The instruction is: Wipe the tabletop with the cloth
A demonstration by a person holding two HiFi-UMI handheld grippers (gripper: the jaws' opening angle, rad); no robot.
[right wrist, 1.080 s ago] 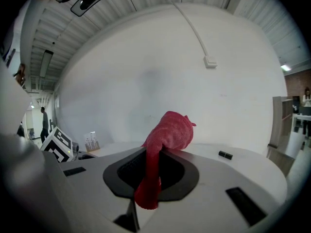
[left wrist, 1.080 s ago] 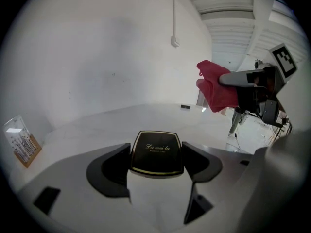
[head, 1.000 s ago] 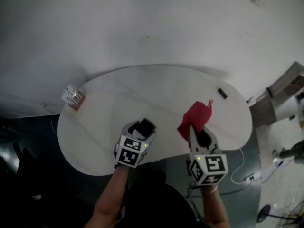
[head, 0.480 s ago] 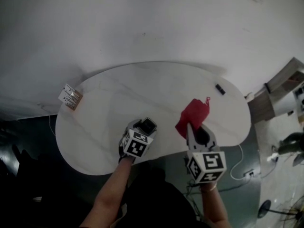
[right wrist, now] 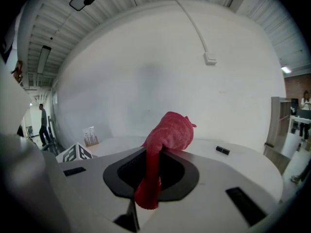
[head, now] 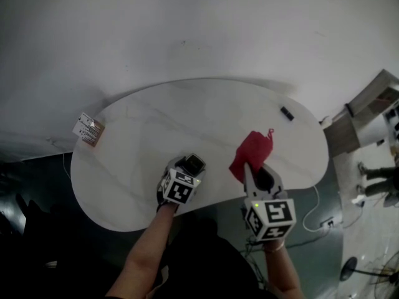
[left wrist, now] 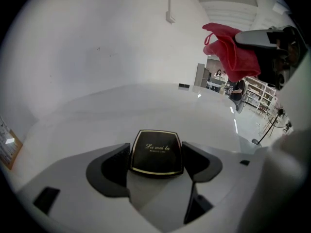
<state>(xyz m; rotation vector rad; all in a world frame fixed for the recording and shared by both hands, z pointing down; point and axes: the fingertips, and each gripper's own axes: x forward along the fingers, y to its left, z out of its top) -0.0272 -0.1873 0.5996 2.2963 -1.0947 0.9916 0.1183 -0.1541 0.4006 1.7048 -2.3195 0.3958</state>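
A red cloth [head: 253, 154] is bunched up and pinched in my right gripper [head: 252, 169], which is shut on it above the right half of the white tabletop [head: 187, 117]. In the right gripper view the cloth [right wrist: 168, 136] bulges over the jaws and a strip hangs down between them. From the left gripper view the cloth [left wrist: 229, 50] hangs clear above the table. My left gripper [head: 192, 166] is shut on a small black box [left wrist: 156, 151] with gold lettering, held over the table's near edge.
A small black stick-shaped item [head: 287, 113] lies near the table's far right edge, also seen from the right gripper as that black item [right wrist: 222, 150]. A card stand [head: 87, 129] sits at the far left edge. A cabinet [head: 368, 111] stands off to the right.
The left gripper has turned slightly and drifted a little to the right with the black box. The right gripper holds the cloth in much the same place.
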